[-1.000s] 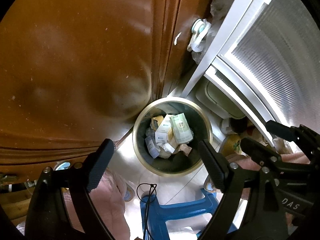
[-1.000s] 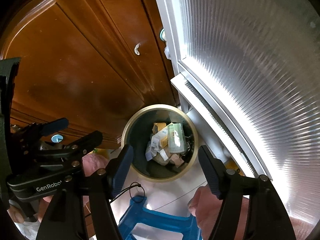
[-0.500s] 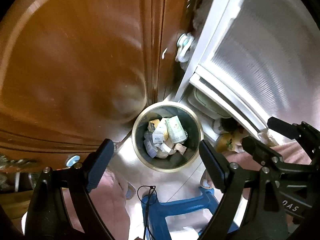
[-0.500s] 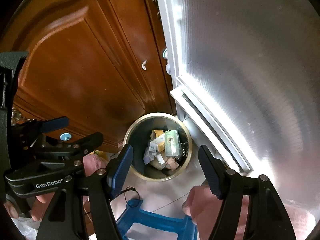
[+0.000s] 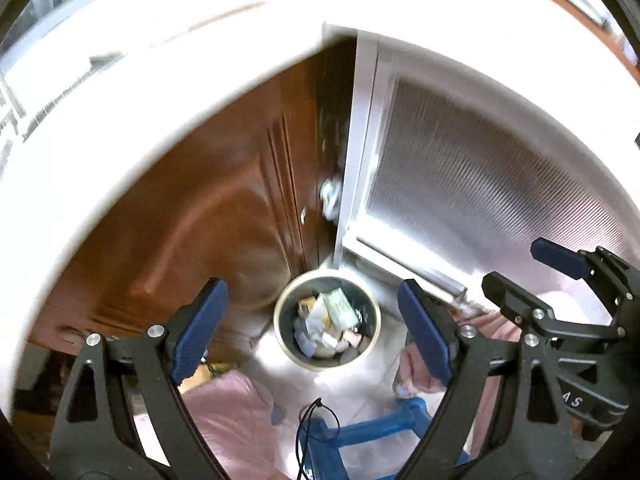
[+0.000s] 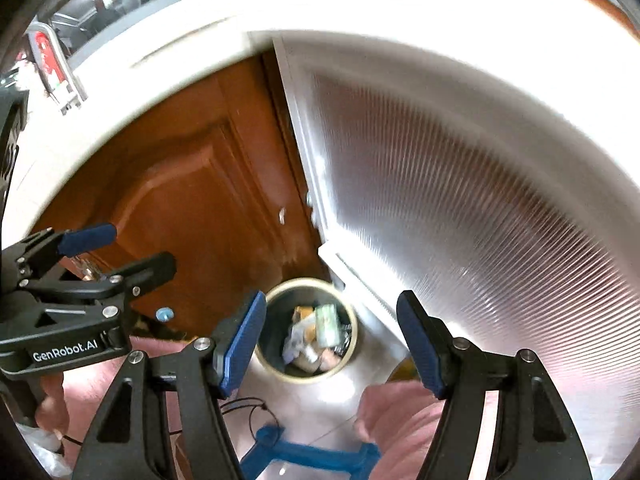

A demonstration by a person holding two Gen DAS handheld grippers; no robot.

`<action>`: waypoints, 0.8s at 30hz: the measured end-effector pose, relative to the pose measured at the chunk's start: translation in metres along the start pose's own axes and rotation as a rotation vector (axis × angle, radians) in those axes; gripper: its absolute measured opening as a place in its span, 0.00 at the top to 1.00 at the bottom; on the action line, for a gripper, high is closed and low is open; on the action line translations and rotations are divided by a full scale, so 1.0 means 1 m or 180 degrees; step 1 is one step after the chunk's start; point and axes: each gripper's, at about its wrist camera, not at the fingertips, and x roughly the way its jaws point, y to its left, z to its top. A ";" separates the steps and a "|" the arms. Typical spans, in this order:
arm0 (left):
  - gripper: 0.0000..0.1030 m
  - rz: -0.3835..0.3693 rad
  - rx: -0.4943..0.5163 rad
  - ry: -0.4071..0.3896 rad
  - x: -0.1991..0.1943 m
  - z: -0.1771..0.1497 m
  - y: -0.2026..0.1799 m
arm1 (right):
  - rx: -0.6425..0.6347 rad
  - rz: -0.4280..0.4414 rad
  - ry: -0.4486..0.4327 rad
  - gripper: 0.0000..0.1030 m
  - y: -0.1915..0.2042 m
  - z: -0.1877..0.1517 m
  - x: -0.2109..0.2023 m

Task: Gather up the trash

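A round metal trash bin [image 5: 327, 324] stands on the floor far below, in the corner between a brown wooden door and a frosted glass door. It holds several paper packets and cartons [image 5: 328, 320]. It also shows in the right wrist view [image 6: 307, 330]. My left gripper [image 5: 312, 332] is open and empty, high above the bin. My right gripper [image 6: 331, 340] is open and empty too, beside the left one. Each gripper shows at the edge of the other's view.
A brown wooden door [image 6: 192, 208] is on the left, a ribbed frosted glass door [image 6: 460, 220] on the right. A white counter edge [image 5: 120, 100] arcs across the top. A blue stool [image 5: 360, 436] and the person's pink-clad legs [image 5: 236, 420] are below.
Both grippers have risen well away from the bin, which looks smaller now. A white counter edge has come into view at the top. Both stay open.
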 end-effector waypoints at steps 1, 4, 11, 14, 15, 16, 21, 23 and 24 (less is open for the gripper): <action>0.17 0.0030 0.0014 -0.0048 -0.009 0.005 -0.001 | 0.0006 -0.0006 -0.0080 0.32 0.001 0.006 -0.013; 0.17 0.0132 0.0051 -0.0241 -0.045 0.022 -0.004 | 0.0008 -0.0069 -0.0304 0.27 0.006 0.024 -0.049; 0.17 0.0276 -0.0051 -0.0582 -0.120 0.054 0.001 | -0.0048 -0.0203 -0.0641 0.20 0.016 0.065 -0.120; 0.17 0.0345 -0.0152 -0.0696 -0.149 0.065 0.008 | 0.0046 -0.0173 -0.0727 0.19 0.018 0.081 -0.154; 0.17 0.0351 -0.0198 -0.0711 -0.158 0.069 0.010 | 0.0077 -0.0157 -0.0757 0.17 0.018 0.085 -0.163; 0.17 0.0343 -0.0236 -0.0720 -0.167 0.073 0.011 | 0.0113 -0.0150 -0.0787 0.15 0.018 0.089 -0.172; 0.17 0.0282 -0.0285 -0.0872 -0.216 0.086 0.010 | 0.0306 -0.0232 -0.0972 0.12 0.026 0.103 -0.224; 0.17 0.0304 -0.0262 -0.0943 -0.230 0.091 0.006 | 0.0395 -0.0208 -0.1015 0.11 0.025 0.107 -0.244; 0.17 0.0308 -0.0245 -0.0985 -0.240 0.094 0.004 | 0.0432 -0.0220 -0.1035 0.11 0.025 0.109 -0.253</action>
